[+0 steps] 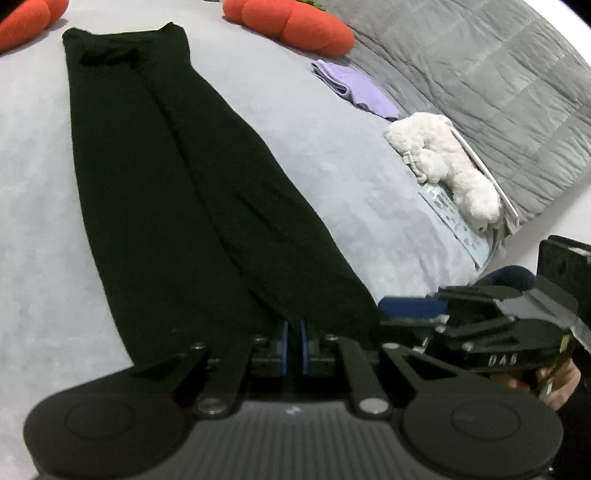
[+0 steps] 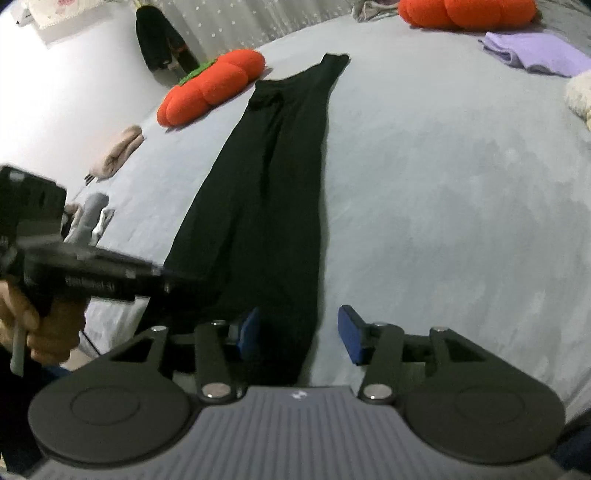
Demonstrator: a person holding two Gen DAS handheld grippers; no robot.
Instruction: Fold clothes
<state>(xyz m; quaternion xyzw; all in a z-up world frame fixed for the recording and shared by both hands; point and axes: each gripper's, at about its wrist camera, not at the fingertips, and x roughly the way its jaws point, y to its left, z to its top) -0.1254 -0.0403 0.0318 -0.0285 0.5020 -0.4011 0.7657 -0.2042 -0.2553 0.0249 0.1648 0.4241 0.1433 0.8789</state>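
Pale grey bedding [image 2: 443,192] covers a wide bed, and down its middle a long black garment [image 2: 273,206] lies stretched out flat, folded lengthwise into a narrow strip that runs from the near edge toward the far end. A seam or fold line runs along its length.

At the near edge of the bed, the left gripper [image 1: 294,339] has its blue-padded jaws drawn almost together, clamped on the near end of the black garment, whose fabric runs straight down into the slim gap between the pads. Just beside it, to its right, the right gripper [image 2: 295,332] has its jaws standing apart, not pressing on anything; the garment's near end lies between them, close against the left-hand pad [image 2: 249,330], while the other pad [image 2: 351,334] sits over bare bedding, clear of the cloth. A hand [image 2: 40,325] grips the left tool's handle.

Toward the far end, an orange pumpkin-shaped cushion [image 2: 212,86] sits near the garment's far tip on its left side, and a second orange cushion [image 2: 467,13] lies by the far right corner. A folded lilac cloth [image 1: 356,88], a white fluffy toy [image 1: 447,162] and a grey quilt [image 1: 498,85] lie along the right edge. A folded beige garment [image 2: 118,151] rests at the left edge.
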